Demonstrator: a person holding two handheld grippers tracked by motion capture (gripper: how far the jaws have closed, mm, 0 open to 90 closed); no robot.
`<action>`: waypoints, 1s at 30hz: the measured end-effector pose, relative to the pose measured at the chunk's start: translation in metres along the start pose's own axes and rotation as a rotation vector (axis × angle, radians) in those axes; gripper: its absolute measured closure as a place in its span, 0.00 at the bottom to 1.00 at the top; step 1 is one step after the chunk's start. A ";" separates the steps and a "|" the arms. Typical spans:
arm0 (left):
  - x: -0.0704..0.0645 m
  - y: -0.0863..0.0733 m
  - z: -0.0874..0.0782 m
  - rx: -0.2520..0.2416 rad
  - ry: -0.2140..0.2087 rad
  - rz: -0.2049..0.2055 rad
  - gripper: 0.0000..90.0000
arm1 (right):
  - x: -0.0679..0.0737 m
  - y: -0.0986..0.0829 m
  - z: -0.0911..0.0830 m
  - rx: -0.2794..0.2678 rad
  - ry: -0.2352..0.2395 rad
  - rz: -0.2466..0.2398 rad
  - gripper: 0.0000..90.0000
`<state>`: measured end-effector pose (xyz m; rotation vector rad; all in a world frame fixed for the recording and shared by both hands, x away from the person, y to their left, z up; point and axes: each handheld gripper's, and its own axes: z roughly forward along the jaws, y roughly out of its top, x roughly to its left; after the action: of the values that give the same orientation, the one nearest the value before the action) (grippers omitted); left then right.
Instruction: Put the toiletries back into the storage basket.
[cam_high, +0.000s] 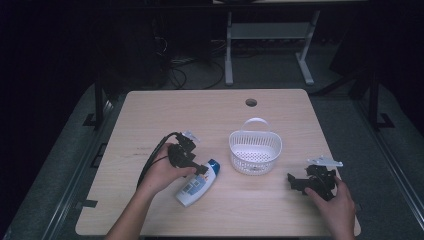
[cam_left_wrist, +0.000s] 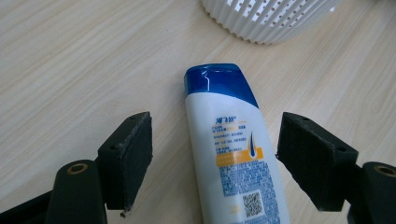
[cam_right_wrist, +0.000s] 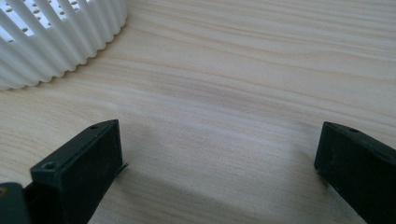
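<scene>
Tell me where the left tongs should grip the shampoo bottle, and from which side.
Grip the shampoo bottle across its white body, below the blue cap, coming down from above. It lies flat on the table, label up, so both narrow sides are free. The left tongs are open and already straddle it.

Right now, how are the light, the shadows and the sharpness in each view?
High view: dim, dark surroundings, table evenly lit. Left gripper view: bright, bottle sharp, with glare on its blue cap. Right gripper view: soft shadow on the wood between the open jaws, basket slightly blurred.
</scene>
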<state>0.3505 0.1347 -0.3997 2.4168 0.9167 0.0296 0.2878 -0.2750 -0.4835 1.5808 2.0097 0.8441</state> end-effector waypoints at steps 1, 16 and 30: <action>0.000 0.001 0.002 0.008 0.001 0.007 0.29 | 0.000 0.000 0.000 0.000 0.000 0.000 0.00; -0.012 0.012 0.030 0.075 0.035 0.014 0.28 | 0.000 0.000 0.000 0.000 0.001 0.000 0.00; -0.021 0.014 0.053 0.136 0.087 0.030 0.28 | 0.000 0.000 0.000 0.000 0.000 0.000 0.00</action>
<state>0.3542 0.0867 -0.4343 2.5731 0.9491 0.0871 0.2878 -0.2751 -0.4835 1.5807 2.0099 0.8441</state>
